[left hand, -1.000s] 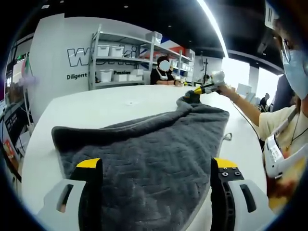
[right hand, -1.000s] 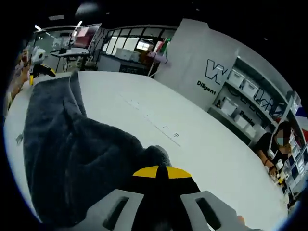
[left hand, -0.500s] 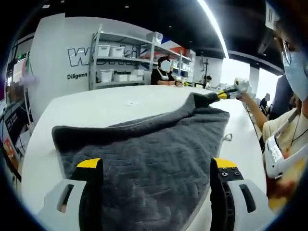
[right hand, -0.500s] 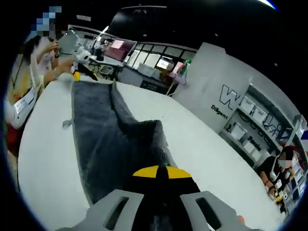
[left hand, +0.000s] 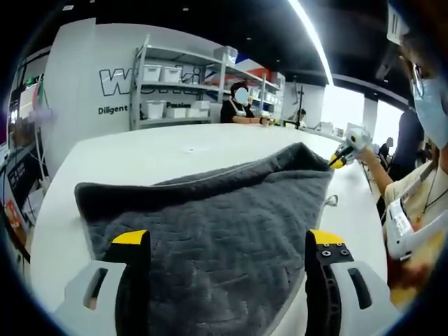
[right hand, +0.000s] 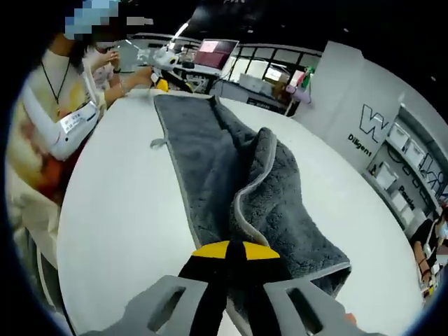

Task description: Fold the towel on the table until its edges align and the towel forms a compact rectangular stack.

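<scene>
Here the white counter [right hand: 126, 210] carries the grey towel [right hand: 231, 175], partly doubled over with one edge raised in a ridge. The left tongs [left hand: 227, 248] stand open over the towel's near end. The right tongs [right hand: 229, 253] are closed, pinching the towel's corner
</scene>
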Available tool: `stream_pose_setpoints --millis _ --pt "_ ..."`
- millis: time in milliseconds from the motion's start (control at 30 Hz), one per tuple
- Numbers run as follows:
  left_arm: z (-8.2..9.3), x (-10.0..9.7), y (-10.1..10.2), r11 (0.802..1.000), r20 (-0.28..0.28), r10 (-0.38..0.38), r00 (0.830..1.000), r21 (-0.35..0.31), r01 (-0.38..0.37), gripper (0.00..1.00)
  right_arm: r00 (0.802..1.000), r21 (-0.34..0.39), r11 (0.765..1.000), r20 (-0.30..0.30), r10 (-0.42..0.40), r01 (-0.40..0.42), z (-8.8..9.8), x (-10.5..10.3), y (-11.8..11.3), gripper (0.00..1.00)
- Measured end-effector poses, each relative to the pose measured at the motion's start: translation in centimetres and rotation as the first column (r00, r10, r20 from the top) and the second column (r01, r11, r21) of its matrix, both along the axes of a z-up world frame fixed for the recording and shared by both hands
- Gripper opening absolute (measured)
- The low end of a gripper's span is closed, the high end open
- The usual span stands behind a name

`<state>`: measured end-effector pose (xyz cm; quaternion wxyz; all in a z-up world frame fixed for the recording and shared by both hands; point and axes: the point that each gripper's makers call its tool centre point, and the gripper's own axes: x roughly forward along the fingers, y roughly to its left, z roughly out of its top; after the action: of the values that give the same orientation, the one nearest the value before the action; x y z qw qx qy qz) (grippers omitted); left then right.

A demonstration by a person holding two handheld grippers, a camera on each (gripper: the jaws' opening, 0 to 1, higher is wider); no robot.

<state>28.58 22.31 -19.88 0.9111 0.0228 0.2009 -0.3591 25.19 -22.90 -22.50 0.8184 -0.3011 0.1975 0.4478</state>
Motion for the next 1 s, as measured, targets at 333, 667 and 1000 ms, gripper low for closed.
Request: stream_pose_setpoints --millis 333,667,1000 --pt "0.3 0.2 0.2 1.0 0.005 0.011 1.0 -0.008 -0.011 0.9 0.994 0.113 0.993 0.106 0.018 -0.03 3.6 -1.3 0.0 0.15" --pt "1.0 0.5 0.2 1.0 0.018 0.026 0.999 -0.005 -0.026 0.89 0.995 0.073 0.996 0.089 -0.053 0.047 2.2 1.3 -0.9 0.21" --pt "1.9 1.6 2.1 0.996 0.025 0.088 0.996 0.023 -0.088 0.86 0.997 0.111 0.993 0.053 -0.055 0.049 1.5 1.3 -1.3 0.0"
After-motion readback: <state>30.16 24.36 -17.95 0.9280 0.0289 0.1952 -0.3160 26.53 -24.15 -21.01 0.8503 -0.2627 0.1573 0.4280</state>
